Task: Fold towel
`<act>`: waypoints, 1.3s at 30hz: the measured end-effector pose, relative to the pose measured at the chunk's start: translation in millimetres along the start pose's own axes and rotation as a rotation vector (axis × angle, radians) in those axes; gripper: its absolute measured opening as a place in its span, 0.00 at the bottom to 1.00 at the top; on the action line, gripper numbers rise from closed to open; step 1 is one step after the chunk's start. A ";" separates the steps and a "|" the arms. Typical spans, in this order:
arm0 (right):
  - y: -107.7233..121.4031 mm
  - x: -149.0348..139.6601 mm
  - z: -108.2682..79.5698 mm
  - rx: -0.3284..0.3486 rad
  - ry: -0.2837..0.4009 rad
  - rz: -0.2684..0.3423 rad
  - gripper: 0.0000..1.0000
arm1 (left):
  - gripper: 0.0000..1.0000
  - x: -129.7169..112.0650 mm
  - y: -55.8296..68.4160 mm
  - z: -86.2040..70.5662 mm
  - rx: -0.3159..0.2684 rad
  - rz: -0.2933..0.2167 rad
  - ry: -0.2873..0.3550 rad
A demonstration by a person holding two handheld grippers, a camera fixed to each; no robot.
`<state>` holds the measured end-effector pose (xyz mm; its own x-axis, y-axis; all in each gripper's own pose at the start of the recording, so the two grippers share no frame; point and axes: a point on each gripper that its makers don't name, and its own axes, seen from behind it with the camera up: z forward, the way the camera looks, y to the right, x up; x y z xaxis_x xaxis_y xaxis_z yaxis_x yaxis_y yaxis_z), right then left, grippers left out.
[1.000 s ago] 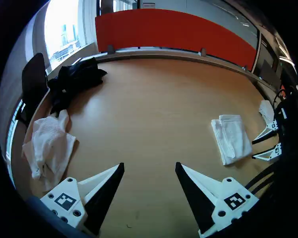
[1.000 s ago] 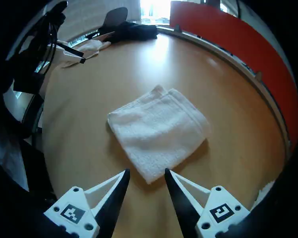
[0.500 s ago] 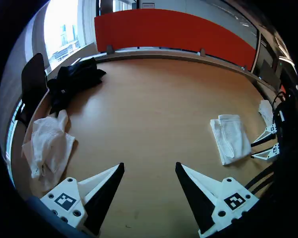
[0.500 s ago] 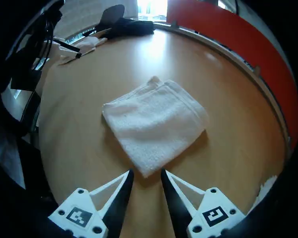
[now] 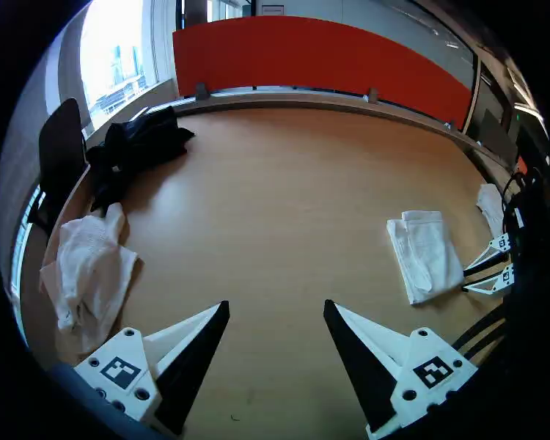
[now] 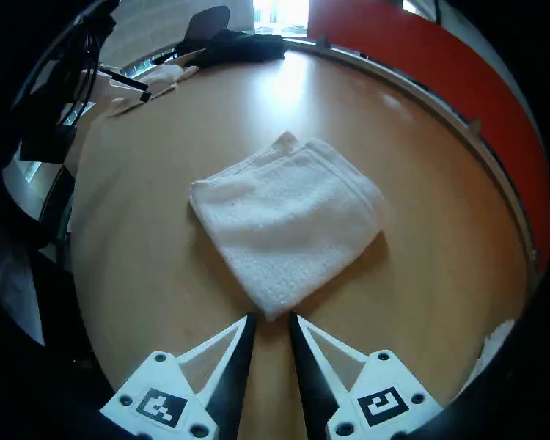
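Towel [image 6: 290, 220] near R hand-held gripper [image 6: 270, 320]

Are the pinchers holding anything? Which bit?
Nothing. The right gripper sits open at the near corner of the folded white terry towel, not pinching it; the left gripper is open too.

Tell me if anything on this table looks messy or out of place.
The crumpled white towel sits bunched and unfolded at the edge of the table, near a heaped black garment. The folded towel looks tidy and flat.

White towel [image 6: 290, 220], tan table [image 5: 275, 183] (red divider [image 5: 312, 51])
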<state>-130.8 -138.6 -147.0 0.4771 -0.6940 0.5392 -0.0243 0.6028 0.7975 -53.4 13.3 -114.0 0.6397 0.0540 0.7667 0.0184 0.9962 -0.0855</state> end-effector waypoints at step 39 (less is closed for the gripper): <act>3.8 29.2 -9.7 -0.018 0.072 0.025 0.04 | 0.96 0.7 0.9 0.0 -0.005 0.004 0.006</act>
<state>-108.5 -152.8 -130.9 0.5386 -0.6488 0.5375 -0.0215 0.6271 0.7786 -52.9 14.2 -113.6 0.6444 0.0574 0.7625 0.0201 0.9956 -0.0919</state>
